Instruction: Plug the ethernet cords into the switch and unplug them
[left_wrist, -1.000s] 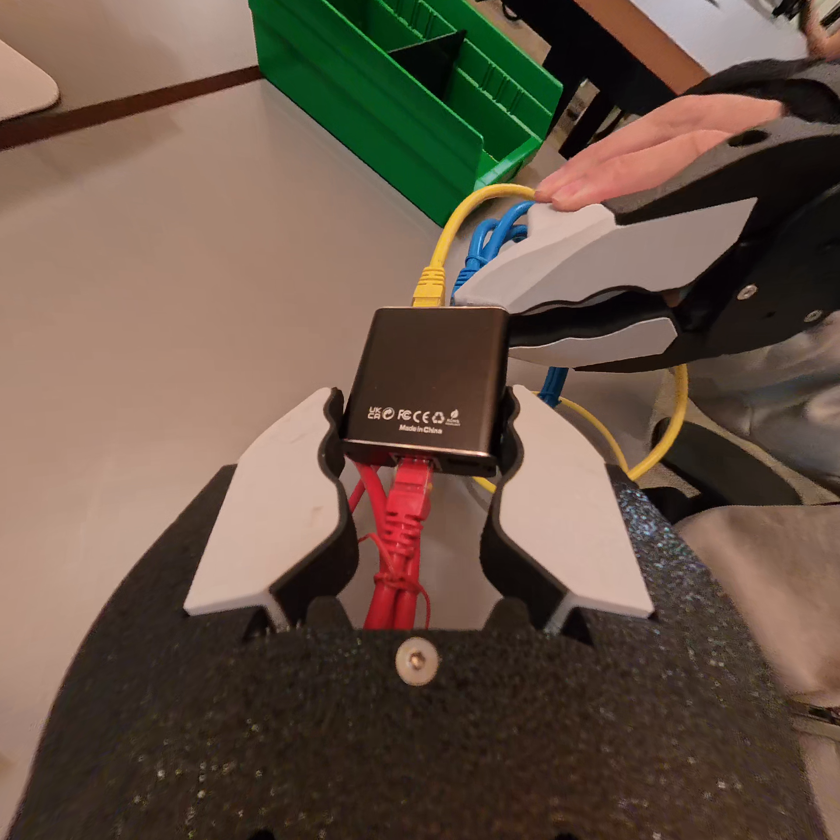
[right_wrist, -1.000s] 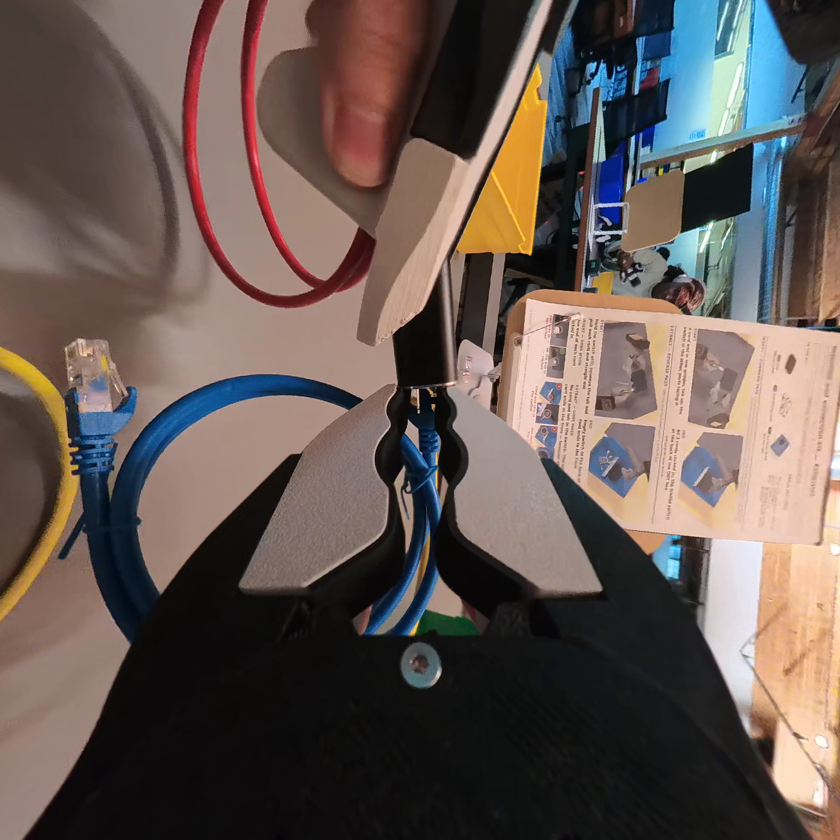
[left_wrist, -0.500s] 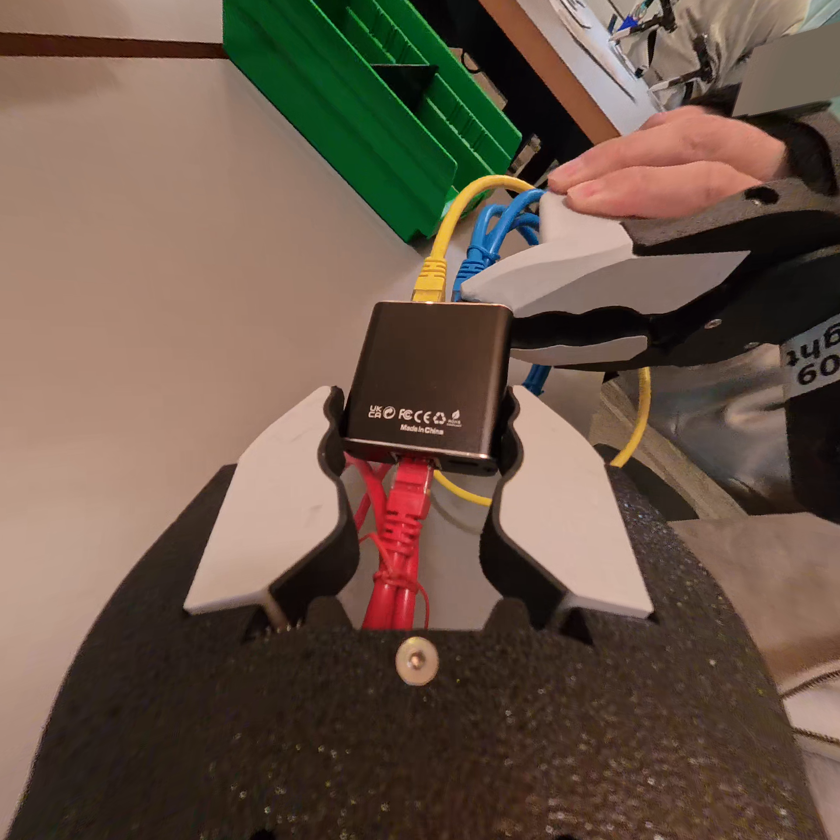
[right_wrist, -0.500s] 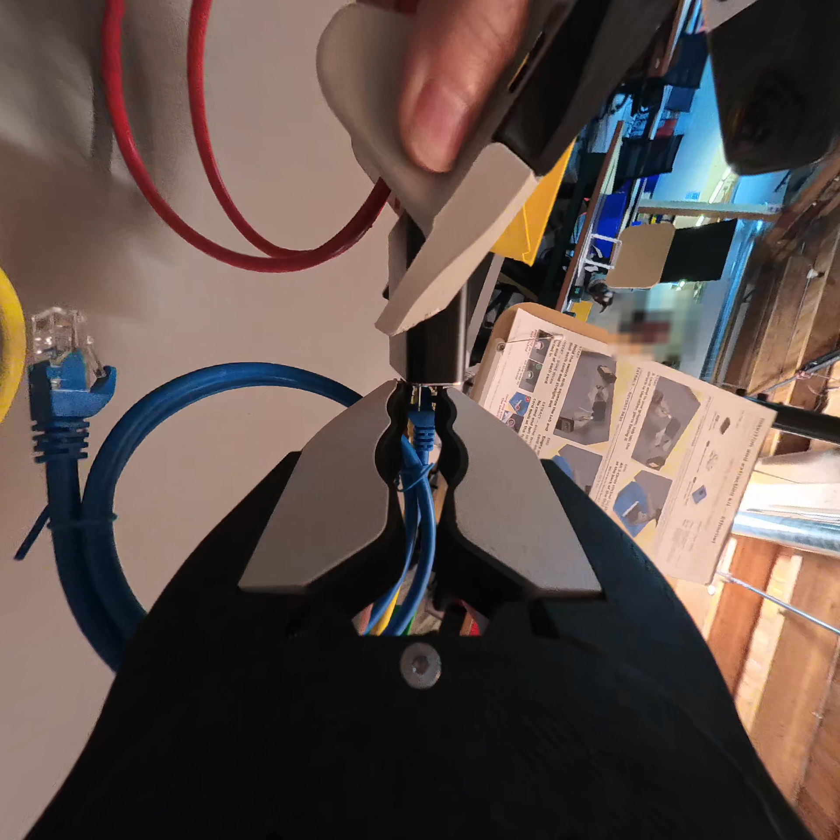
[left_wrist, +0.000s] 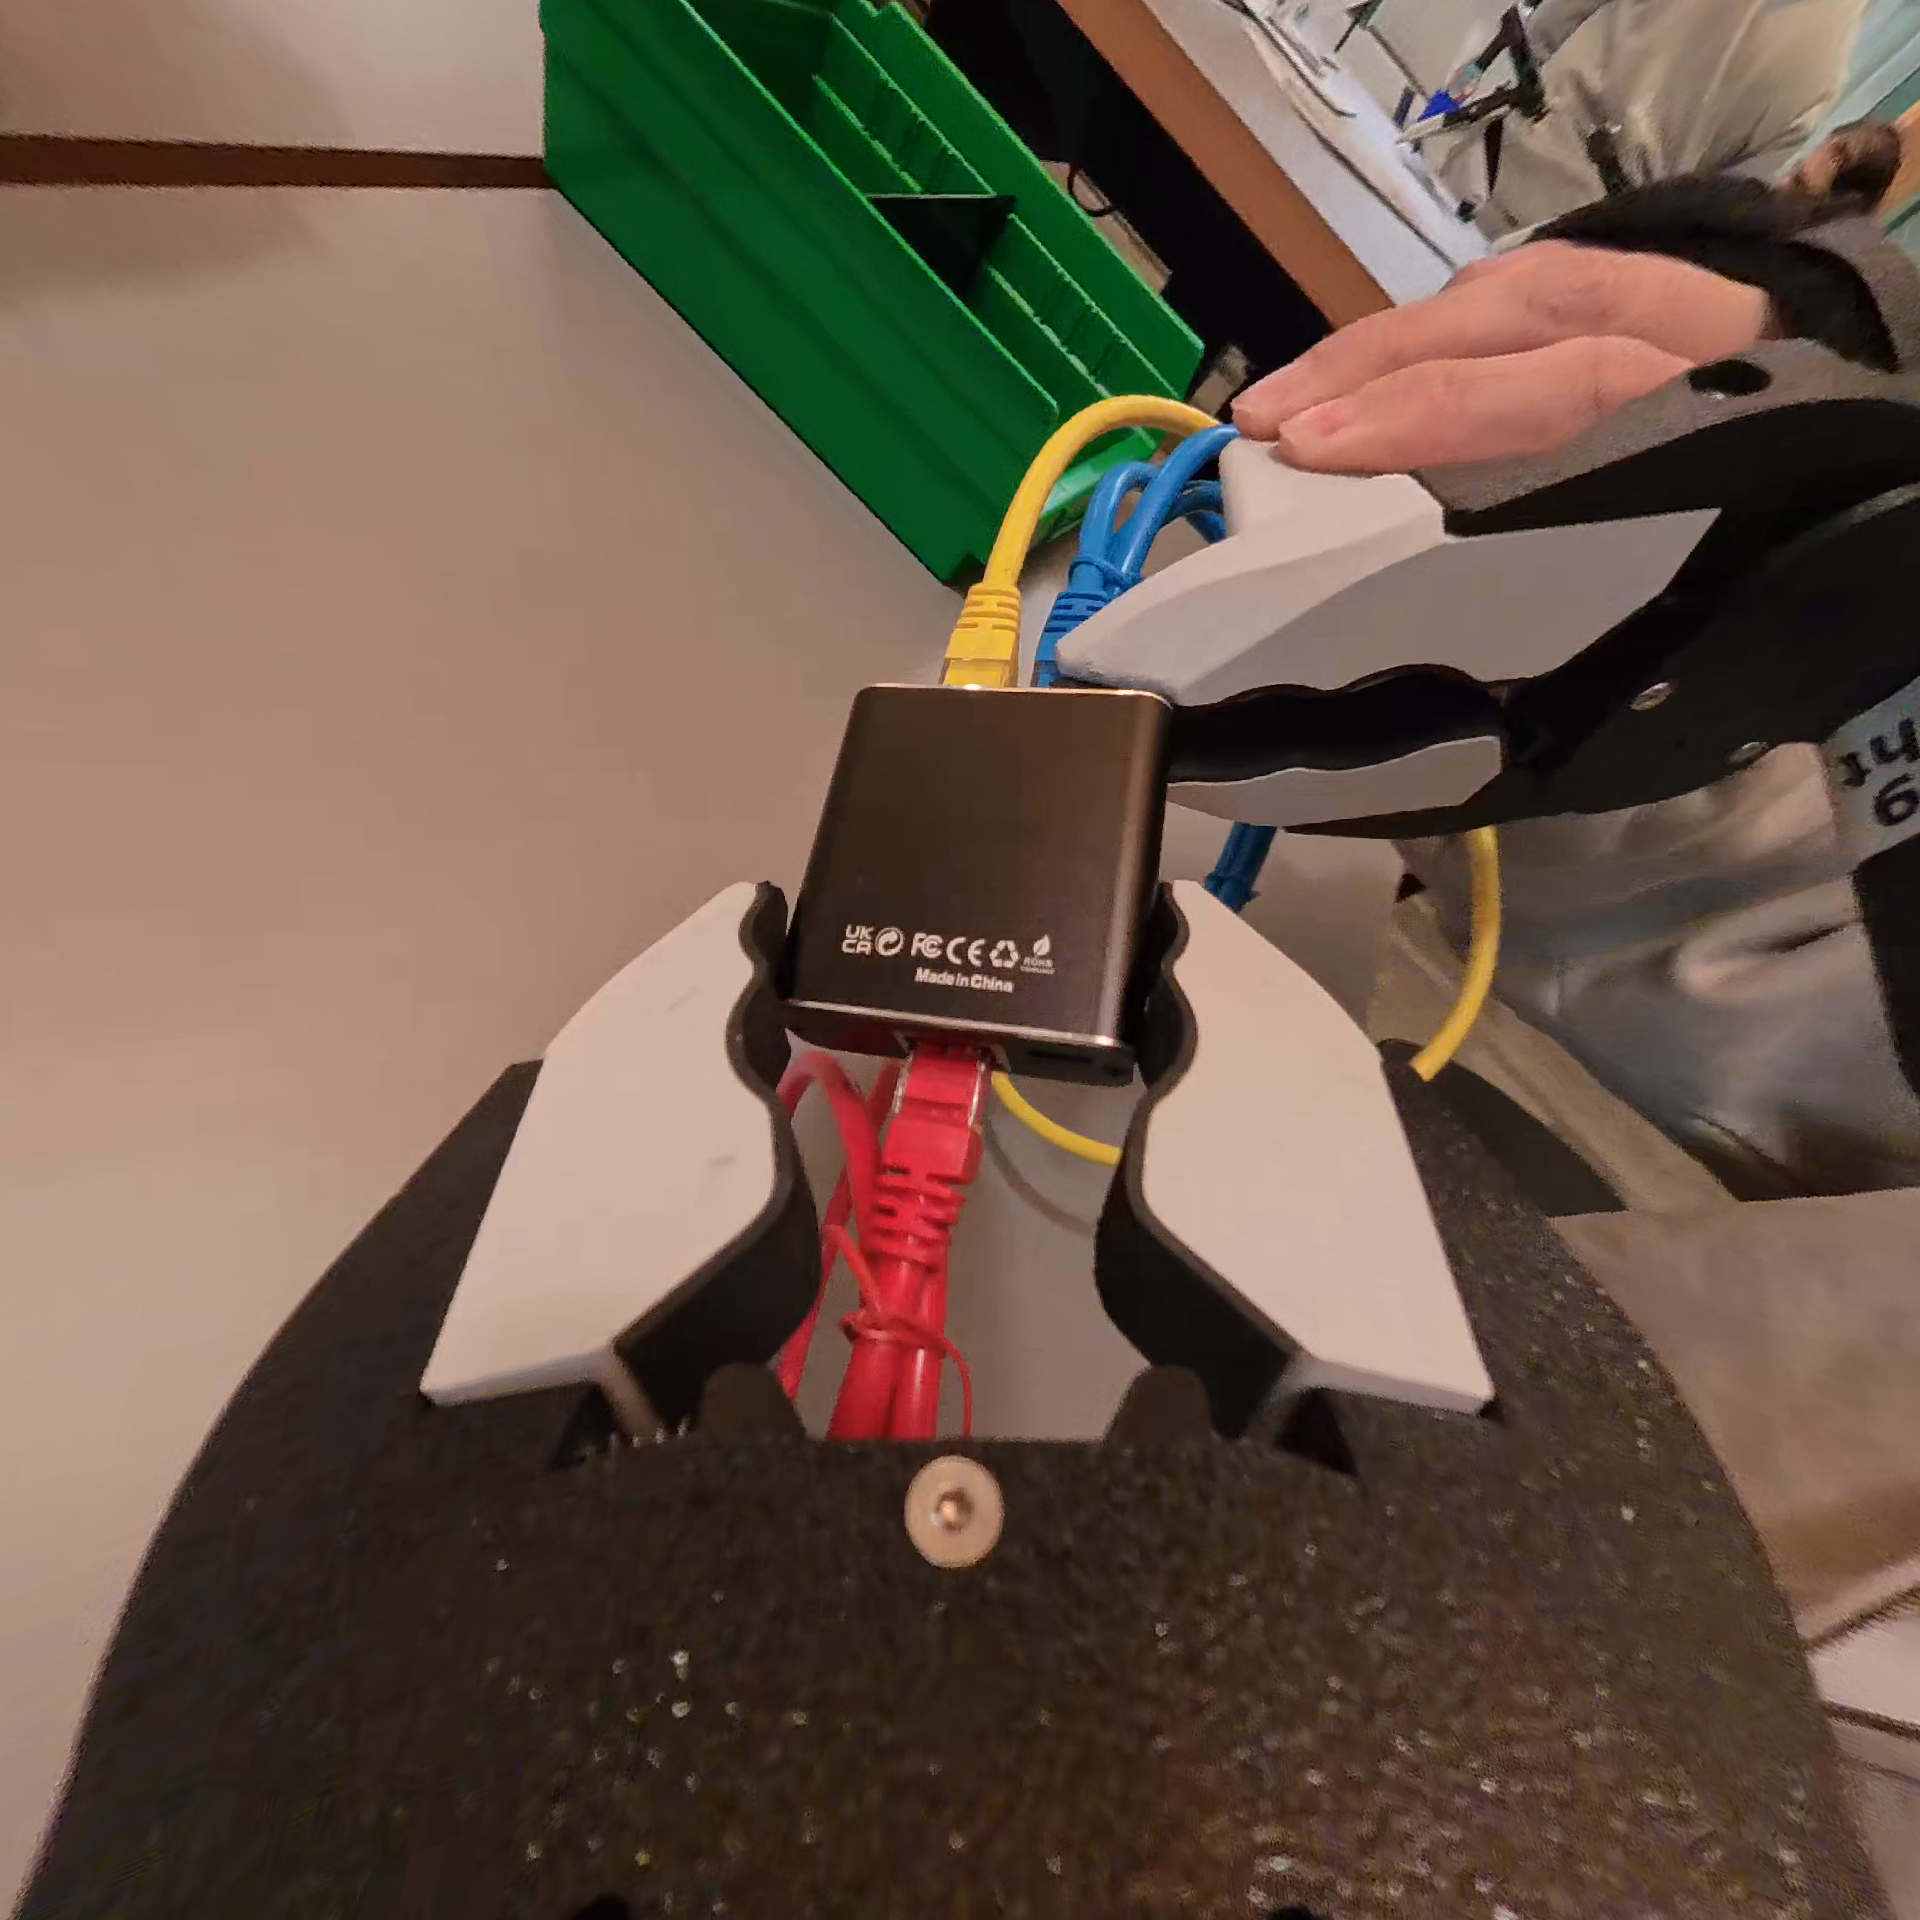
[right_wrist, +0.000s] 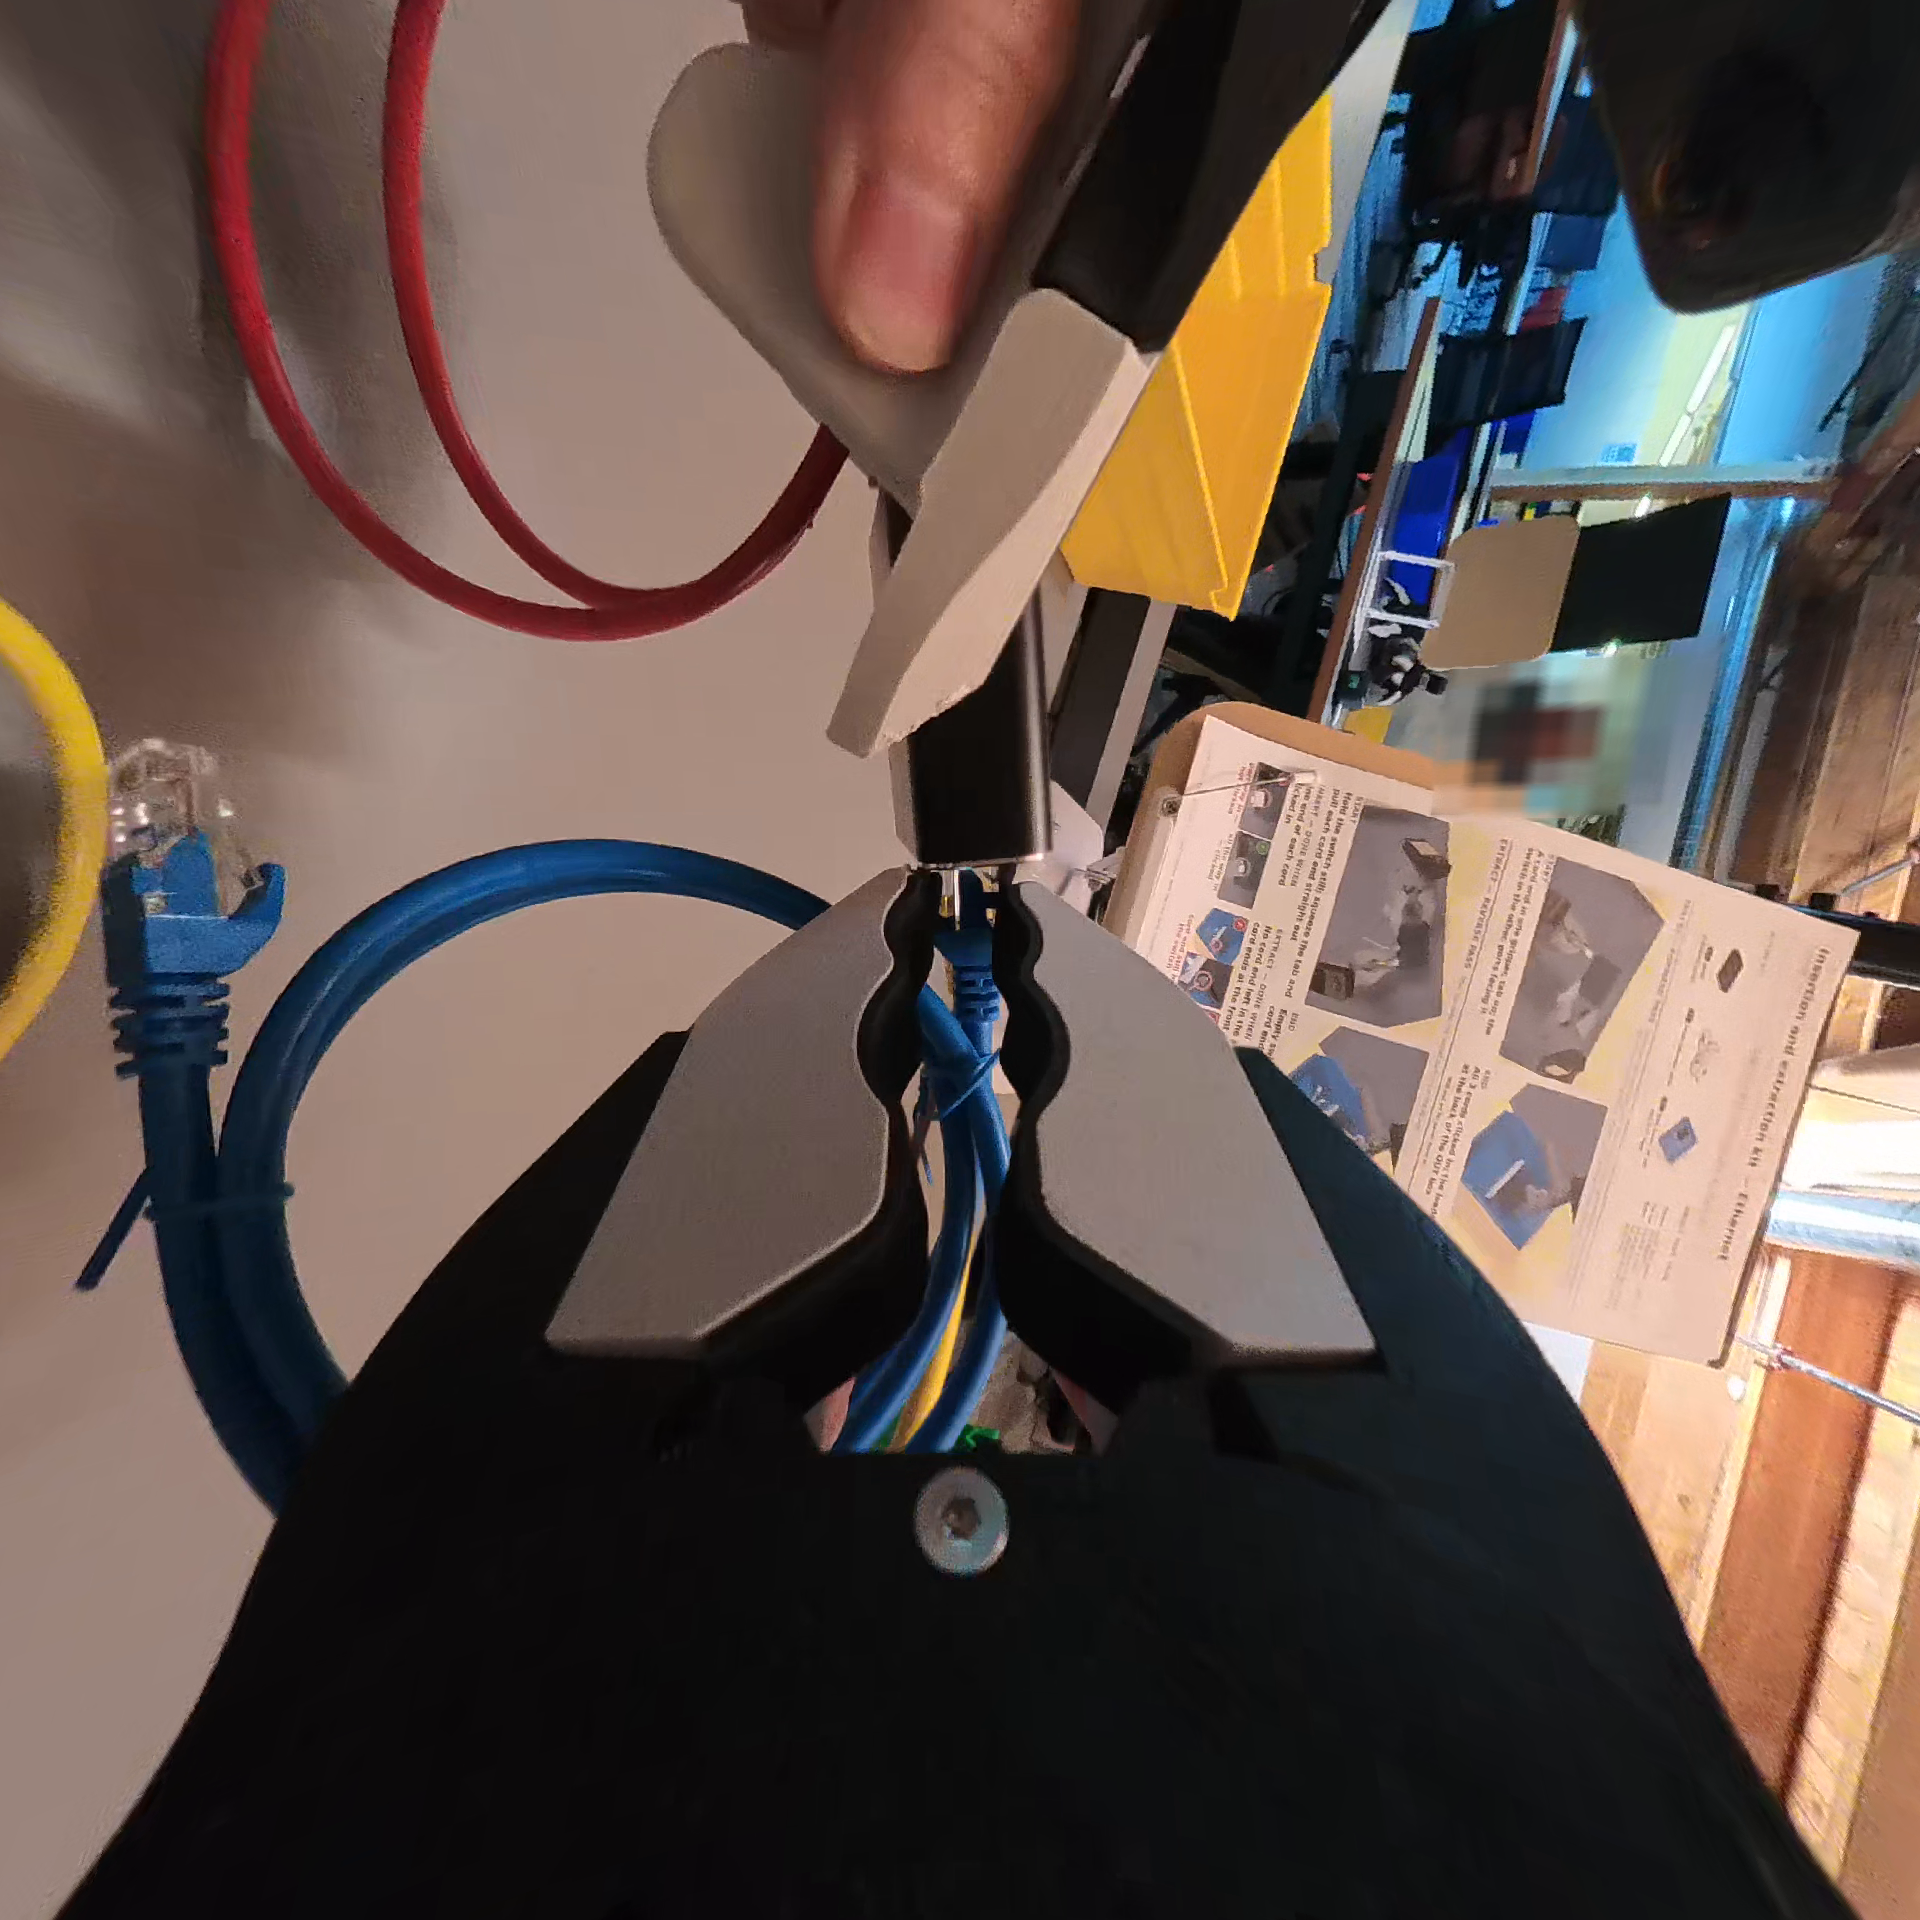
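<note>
My left gripper (left_wrist: 966, 914) is shut on the sides of the black switch (left_wrist: 987, 831) and holds it off the table. A red cord (left_wrist: 935, 1122) is plugged into its near side, and a yellow cord (left_wrist: 982, 634) into its far side. My right gripper (right_wrist: 961, 894) is shut on the blue cord's plug (right_wrist: 971, 966) at the mouth of a port on the switch (right_wrist: 977, 790). I cannot tell how deep the plug sits. The right gripper (left_wrist: 1132, 717) comes in from the right under a hand (left_wrist: 1455, 384). The blue cord's other end (right_wrist: 171, 894) lies loose.
A green bin (left_wrist: 831, 260) stands on the beige table (left_wrist: 312, 623) behind the switch. A yellow bin (right_wrist: 1226, 416) and a printed instruction sheet (right_wrist: 1507, 1039) are past the table's edge. The red cord's loop (right_wrist: 416, 468) lies on the table. My right fingertips sit around 4 cm from my left ones.
Both grips have held. The two grippers and the switch have tilted and shifted together a little. The right jaws look slightly wider around the blue plug.
</note>
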